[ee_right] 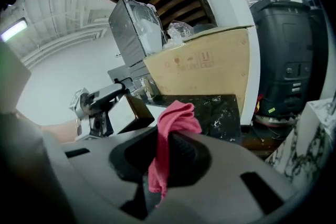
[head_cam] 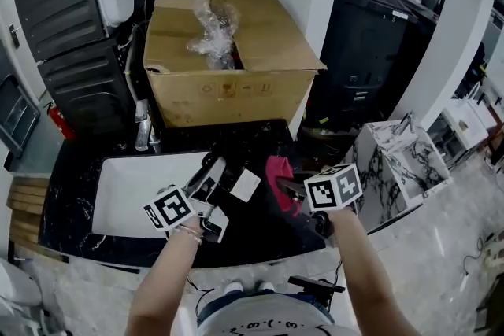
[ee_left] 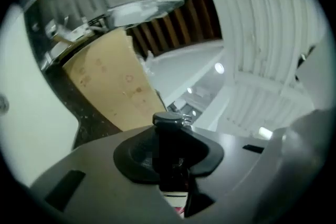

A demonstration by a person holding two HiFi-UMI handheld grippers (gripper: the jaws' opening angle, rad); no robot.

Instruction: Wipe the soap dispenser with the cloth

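My left gripper [head_cam: 220, 174] is shut on the soap dispenser [head_cam: 245, 185], a dark bottle with a white label, held above the counter beside the sink. In the left gripper view the dispenser [ee_left: 170, 150] stands between the jaws of this gripper [ee_left: 170, 168], its black cap at the top. The right gripper [head_cam: 288, 190] is shut on a pink cloth [head_cam: 279, 180], just right of the dispenser and apart from it. Seen from the right gripper view, the cloth [ee_right: 176, 122] hangs bunched from that gripper [ee_right: 168, 161], with the left gripper [ee_right: 100, 100] and dispenser [ee_right: 137, 108] beyond it.
A white sink [head_cam: 126, 189] with a faucet [head_cam: 143, 127] lies to the left in the black marble counter [head_cam: 260, 236]. A cardboard box [head_cam: 228, 83] with crumpled plastic stands behind. A marble-patterned block [head_cam: 402, 161] sits to the right, off the counter.
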